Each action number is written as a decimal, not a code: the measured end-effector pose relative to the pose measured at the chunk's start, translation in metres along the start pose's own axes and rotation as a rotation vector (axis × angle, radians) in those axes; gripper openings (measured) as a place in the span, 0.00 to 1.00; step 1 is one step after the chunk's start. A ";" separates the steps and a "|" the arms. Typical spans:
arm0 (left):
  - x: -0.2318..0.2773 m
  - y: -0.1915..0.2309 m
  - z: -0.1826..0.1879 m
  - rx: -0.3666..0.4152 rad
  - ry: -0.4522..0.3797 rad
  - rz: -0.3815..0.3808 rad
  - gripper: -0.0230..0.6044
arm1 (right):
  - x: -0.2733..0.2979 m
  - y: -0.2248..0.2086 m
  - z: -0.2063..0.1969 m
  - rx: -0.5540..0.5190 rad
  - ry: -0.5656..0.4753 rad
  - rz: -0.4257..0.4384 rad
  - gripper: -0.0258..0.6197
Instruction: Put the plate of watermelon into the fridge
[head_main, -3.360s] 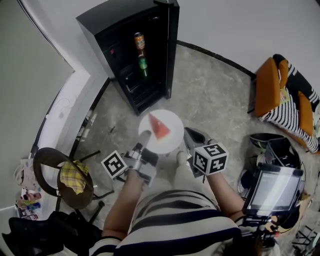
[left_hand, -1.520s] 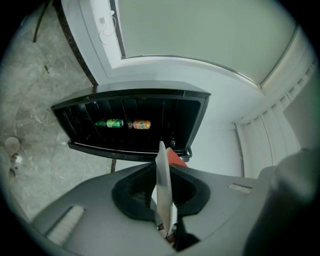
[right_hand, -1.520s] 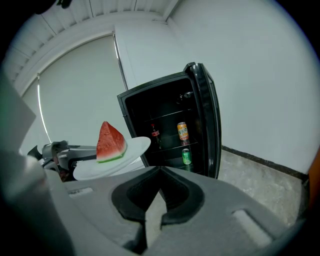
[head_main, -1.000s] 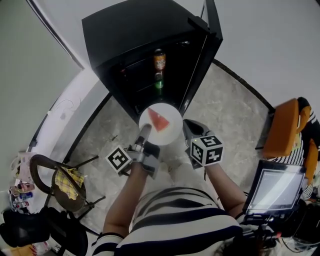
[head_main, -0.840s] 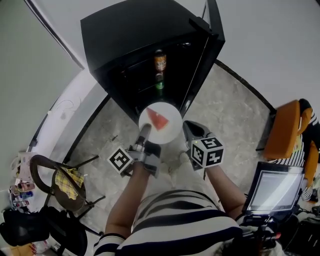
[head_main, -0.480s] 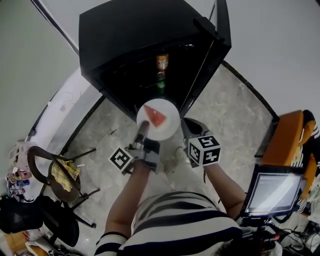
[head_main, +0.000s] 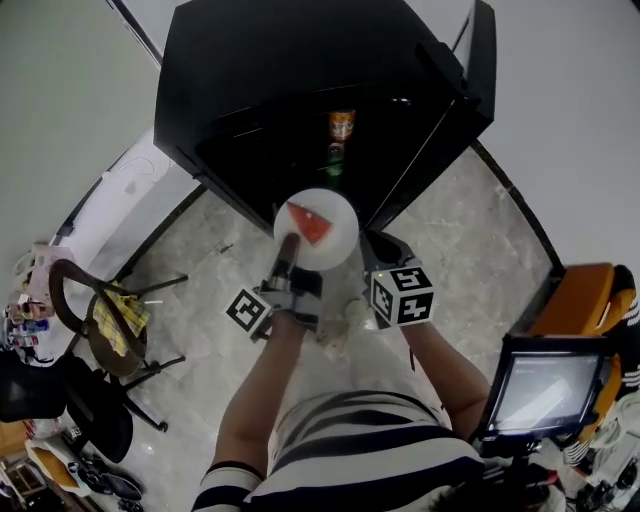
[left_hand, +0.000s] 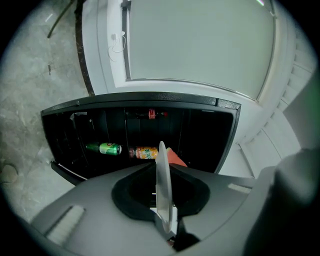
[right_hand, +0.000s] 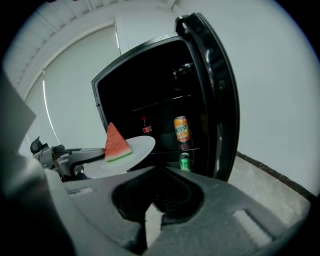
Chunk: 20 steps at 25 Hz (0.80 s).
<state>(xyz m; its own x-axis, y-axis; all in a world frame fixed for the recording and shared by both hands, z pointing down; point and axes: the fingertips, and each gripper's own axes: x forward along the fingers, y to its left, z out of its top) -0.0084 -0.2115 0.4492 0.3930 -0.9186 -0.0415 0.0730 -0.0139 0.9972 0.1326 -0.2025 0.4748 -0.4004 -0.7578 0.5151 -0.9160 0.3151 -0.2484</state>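
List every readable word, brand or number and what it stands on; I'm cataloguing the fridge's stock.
No text can be read here.
Orange can: print too blurred to read.
Green can: print too small to read.
Red-labelled bottle: label too small to read.

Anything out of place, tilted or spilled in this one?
Nothing stands out. The left gripper holds the plate by its rim in front of the open fridge, the watermelon slice sits on it, and nothing has spilled.
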 end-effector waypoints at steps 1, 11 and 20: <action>0.002 0.002 0.002 0.002 -0.018 -0.006 0.10 | 0.005 -0.002 0.000 -0.005 0.002 0.006 0.04; 0.020 0.027 0.028 0.036 -0.111 -0.021 0.10 | 0.051 -0.010 0.001 -0.052 -0.012 0.026 0.04; 0.050 0.056 0.048 0.027 -0.147 -0.034 0.10 | 0.085 -0.008 -0.010 -0.071 -0.029 0.020 0.04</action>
<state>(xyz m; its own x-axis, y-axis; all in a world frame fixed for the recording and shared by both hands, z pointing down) -0.0286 -0.2768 0.5060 0.2519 -0.9653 -0.0682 0.0590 -0.0550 0.9967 0.1055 -0.2638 0.5291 -0.4183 -0.7672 0.4862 -0.9079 0.3692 -0.1986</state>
